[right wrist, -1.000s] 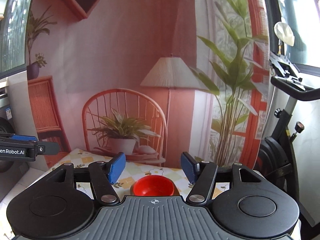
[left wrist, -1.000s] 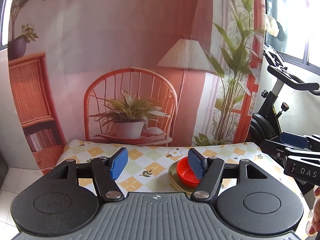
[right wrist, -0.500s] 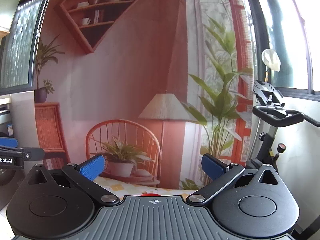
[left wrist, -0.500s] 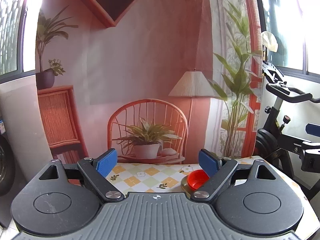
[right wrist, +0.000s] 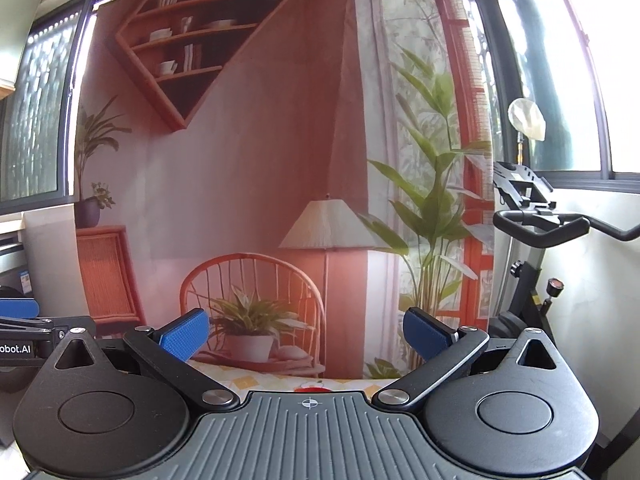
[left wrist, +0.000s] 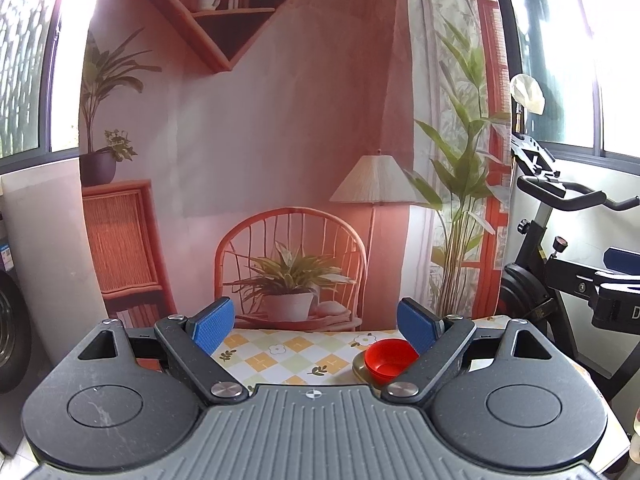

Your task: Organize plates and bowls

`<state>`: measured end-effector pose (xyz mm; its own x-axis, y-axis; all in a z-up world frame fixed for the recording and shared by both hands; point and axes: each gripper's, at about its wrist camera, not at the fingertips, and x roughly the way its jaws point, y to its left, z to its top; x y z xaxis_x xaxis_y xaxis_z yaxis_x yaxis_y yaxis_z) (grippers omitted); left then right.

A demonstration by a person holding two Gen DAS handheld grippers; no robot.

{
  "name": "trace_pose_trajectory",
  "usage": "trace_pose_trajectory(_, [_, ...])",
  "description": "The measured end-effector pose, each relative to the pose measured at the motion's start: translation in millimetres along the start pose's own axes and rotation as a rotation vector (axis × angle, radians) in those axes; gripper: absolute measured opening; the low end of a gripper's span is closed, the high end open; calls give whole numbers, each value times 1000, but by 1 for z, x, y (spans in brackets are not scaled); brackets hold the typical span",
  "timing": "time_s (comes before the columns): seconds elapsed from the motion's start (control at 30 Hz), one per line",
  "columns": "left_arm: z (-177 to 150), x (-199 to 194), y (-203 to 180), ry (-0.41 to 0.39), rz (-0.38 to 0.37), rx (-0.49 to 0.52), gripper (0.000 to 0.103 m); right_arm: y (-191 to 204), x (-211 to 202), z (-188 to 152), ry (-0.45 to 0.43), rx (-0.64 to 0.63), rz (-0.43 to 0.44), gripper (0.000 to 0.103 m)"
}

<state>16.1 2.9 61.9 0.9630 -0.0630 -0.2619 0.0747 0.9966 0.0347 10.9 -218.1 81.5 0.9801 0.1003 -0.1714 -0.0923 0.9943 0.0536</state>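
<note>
Left gripper (left wrist: 316, 326) first: jaws spread wide, blue pads far apart, nothing between them. It hangs above the near side of the table (left wrist: 292, 354), which wears a checked cloth with little flowers. Look just inside the right-hand pad and there sits the red bowl (left wrist: 390, 361), nested on a stack of pale olive plates (left wrist: 359, 367) on the right part of the table. The bowl is upright, rim up, and the pad is in front of it in view, not touching as far as I can tell.

Over to the right gripper (right wrist: 307, 334): jaws released as well, pads wide, gripping nothing. It is raised high and level, so only a sliver of the table and the top edge of the red bowl peep over the gripper body, dead centre.

Further out, a printed backdrop (left wrist: 280, 140) fills the far side: a wicker chair, potted plant, lamp and corner shelf. To the right stands an exercise bike (left wrist: 552, 264), well clear of the table. At the left edge of the right wrist view, the other gripper's blue pad and black arm poke in.
</note>
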Motion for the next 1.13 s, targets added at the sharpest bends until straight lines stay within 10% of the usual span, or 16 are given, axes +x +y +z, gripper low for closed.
trace_pose_trajectory(1.13, [-2,-3,4,3,12,-11,90,3,-6,-2,-3,-2,-4,103])
